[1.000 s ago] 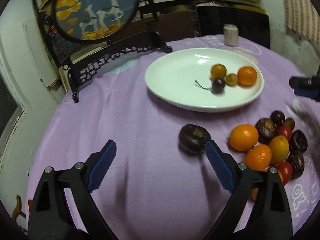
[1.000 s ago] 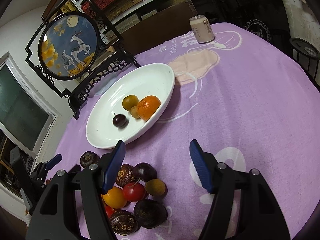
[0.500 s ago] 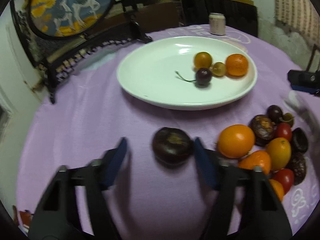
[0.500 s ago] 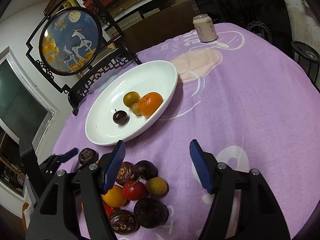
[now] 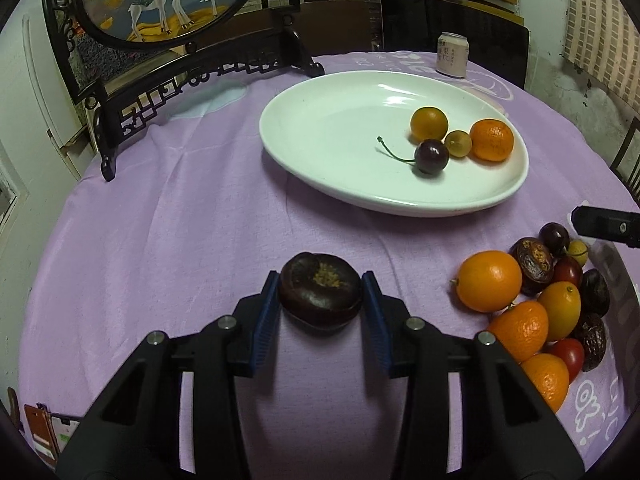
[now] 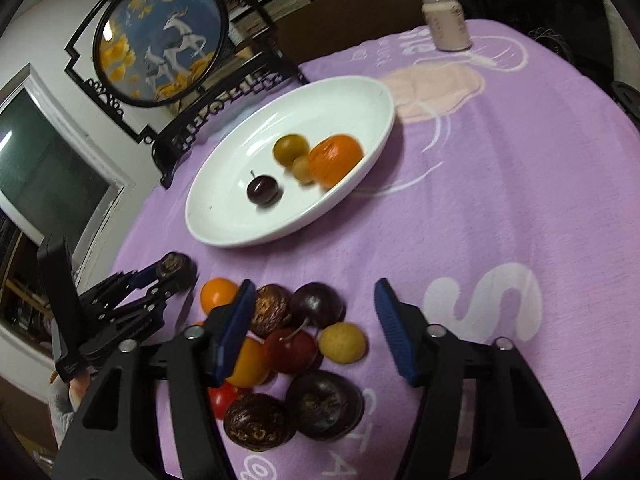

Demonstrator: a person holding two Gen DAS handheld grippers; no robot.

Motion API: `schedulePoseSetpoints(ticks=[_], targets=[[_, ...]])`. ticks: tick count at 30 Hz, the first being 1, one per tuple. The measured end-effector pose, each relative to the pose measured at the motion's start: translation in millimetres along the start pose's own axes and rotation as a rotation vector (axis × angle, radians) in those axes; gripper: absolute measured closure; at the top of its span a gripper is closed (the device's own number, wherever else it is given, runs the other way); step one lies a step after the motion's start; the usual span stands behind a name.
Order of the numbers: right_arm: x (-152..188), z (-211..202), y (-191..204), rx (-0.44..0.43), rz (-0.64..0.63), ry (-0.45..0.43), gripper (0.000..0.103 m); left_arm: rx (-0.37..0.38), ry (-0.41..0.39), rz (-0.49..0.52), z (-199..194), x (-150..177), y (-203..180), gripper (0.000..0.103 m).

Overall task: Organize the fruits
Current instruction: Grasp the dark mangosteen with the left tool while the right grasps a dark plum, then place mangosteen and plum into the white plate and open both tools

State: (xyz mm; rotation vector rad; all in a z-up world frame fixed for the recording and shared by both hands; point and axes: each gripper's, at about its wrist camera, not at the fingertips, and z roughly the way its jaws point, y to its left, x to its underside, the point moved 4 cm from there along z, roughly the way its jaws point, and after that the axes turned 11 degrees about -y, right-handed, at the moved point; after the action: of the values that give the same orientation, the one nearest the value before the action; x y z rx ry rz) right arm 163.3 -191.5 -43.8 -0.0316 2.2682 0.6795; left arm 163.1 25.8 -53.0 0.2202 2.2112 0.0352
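Four fruits (image 5: 460, 140) in white plate (image 5: 320, 128)

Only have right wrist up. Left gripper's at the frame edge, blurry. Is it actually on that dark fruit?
Observer: Yes. The left gripper jaws have just been closing; both blue pads now press the dark fruit at its sides.
Operator: Lifted?
Observer: Not that I can see; it looks to rest on the purple cloth.
Operator: Grip placement?
Observer: Across its widest part; a little of it pokes past the pad tips.
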Motion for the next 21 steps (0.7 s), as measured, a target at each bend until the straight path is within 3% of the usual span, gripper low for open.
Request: schedulePoseSetpoints(ticks=[3, 8, 11, 15, 21], targets=[[2.5, 2.7, 1.5, -0.009, -0.005, 0.015, 0.054, -0.005, 0.001, 0.011, -0.2, 0.9, -1.6, 0.061], [6.1, 13.8, -0.1, -0.003, -0.003, 0.041, 0.06, -0.005, 0.001, 0.017, 0.9, 1.0, -2.6, 0.061], [7.7, 19.8, -1.1, 0.01, -0.017, 0.049, 0.07, -0.006, -0.001, 0.024, 1.2, 1.4, -4.0, 0.061], [7.4, 15.8, -1.9, -0.006, -0.006, 0.037, 0.071, -0.003, -0.003, 0.023, 0.4, 1.9, -4.5, 0.061], [-6.1, -4.5, -0.3, -0.036, 0.01, -0.047, 0.071, -0.002, -0.042, 0.005, -10.6, -3.8, -2.3, 0.061]])
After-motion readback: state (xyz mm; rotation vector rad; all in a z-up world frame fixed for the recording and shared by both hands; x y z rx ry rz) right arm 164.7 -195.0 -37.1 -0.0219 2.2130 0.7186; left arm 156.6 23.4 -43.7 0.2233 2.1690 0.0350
